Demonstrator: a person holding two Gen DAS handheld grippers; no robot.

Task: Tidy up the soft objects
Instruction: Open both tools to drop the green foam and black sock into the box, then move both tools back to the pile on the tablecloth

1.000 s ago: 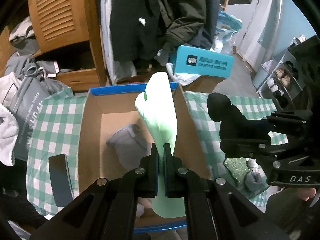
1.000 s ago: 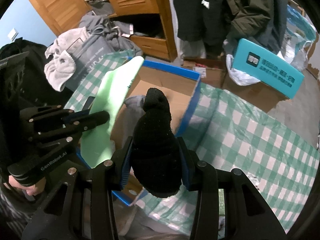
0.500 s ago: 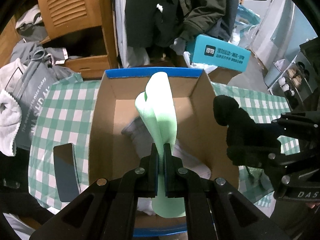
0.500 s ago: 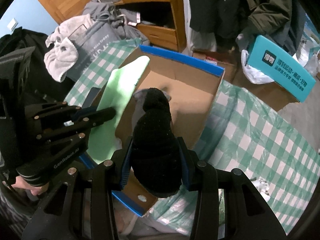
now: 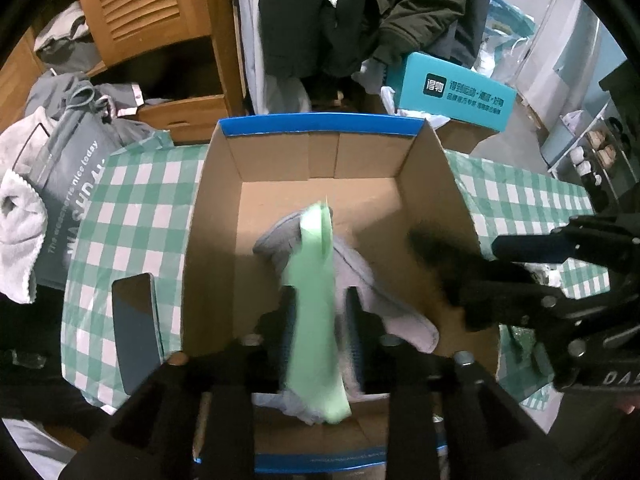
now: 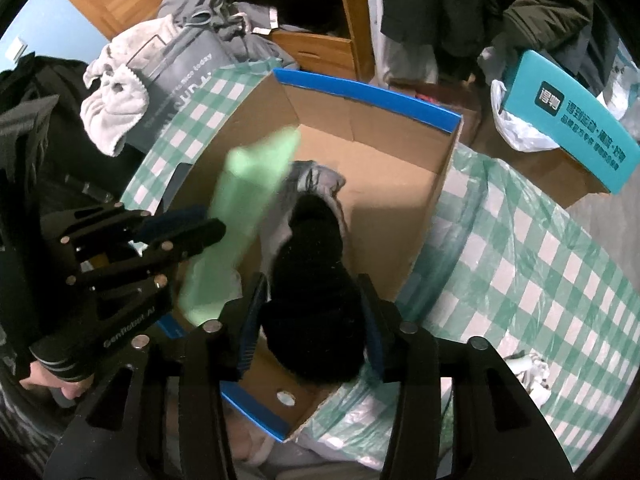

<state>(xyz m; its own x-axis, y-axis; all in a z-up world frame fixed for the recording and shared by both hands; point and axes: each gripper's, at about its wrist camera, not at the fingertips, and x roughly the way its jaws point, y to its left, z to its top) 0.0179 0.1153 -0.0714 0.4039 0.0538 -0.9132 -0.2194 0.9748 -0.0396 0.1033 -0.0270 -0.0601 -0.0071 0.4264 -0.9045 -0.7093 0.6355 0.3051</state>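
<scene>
A cardboard box with blue rims (image 5: 320,125) (image 6: 366,96) stands on the green checked cloth. A grey garment (image 5: 356,268) (image 6: 316,178) lies inside it. My left gripper (image 5: 320,312) (image 6: 200,220) has its jaws apart over the box, and a light green sock (image 5: 316,300) (image 6: 240,200), blurred, hangs loose between them, falling into the box. My right gripper (image 6: 312,312) (image 5: 452,264) is shut on a black sock (image 6: 312,280), held over the box's right side.
A dark phone (image 5: 134,332) lies on the cloth left of the box. A grey bag (image 5: 68,184) and a white towel (image 5: 16,232) sit further left. A teal box (image 5: 452,90) and hanging coats (image 5: 352,12) are behind. Small items lie on the cloth at right (image 6: 524,364).
My left gripper has opened and let go of the green sock, which drops into the box. Both grippers have moved further over the box; the right still holds the black sock.
</scene>
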